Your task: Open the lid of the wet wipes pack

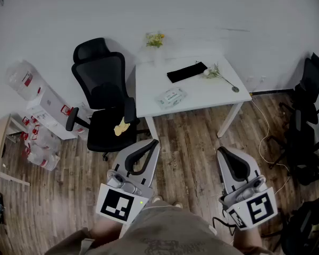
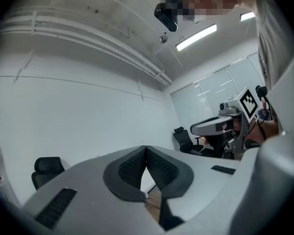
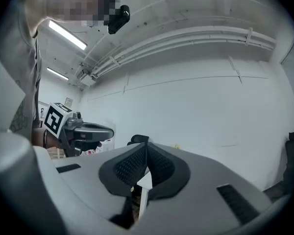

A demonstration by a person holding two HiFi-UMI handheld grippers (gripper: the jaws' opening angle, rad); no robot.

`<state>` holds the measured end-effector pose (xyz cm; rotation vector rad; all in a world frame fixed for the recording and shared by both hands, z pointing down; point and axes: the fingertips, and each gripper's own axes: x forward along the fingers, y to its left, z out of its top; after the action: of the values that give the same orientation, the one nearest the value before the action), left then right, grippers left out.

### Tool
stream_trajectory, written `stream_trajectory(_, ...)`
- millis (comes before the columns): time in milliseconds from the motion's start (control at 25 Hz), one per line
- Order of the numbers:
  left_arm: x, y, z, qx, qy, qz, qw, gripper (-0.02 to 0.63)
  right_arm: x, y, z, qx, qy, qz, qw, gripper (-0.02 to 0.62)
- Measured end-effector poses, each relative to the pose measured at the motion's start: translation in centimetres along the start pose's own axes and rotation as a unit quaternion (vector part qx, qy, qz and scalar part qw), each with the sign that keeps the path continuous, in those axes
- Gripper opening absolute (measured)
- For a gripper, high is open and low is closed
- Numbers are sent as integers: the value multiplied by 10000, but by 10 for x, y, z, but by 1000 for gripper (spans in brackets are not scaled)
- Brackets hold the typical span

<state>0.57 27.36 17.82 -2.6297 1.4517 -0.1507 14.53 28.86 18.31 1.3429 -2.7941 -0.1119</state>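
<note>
left gripper [image 1: 149, 146]: fingers pressed together, empty, lower centre | right gripper [image 1: 224, 154]: fingers pressed together, empty, lower right | wet wipes pack [image 1: 170, 96]: on white table [image 1: 149, 84], upper centre

Matt white table [image 1: 149, 89], wood-plank floor [image 1: 191, 142]

Head view looks steeply down; both gripper views face level toward the shared wall [image 1: 212, 15].

Black office chair [image 1: 103, 97], yellow cloth [image 1: 122, 126] on its seat, beside white table [image 1: 149, 89]
</note>
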Motion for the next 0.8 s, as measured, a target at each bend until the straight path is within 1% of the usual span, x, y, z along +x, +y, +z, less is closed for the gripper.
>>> stream_trajectory(160, 0, -3, -6, 10, 16, -8, 10000, 17, -3, -1, -3, 176, -156, 16, 9997, 35)
stream_trajectory(320, -1, -4, -10, 8, 66, 7, 10000, 17, -3, 2, -4, 305, -249, 130, 9991, 35)
stream_trajectory(560, -2, -3, -11, 3, 44, 29, 10000, 17, -1, 3, -9, 287, -197, 152, 9993, 35)
stream_trajectory(720, -2, -8, -9, -3, 28, 26, 10000, 17, -4, 3, -9, 3, -172, 64, 9998, 35)
stream_trajectory(800, 0, -8, -9, -2, 26, 36, 10000, 17, -4, 3, -7, -15, -225, 57, 9997, 35)
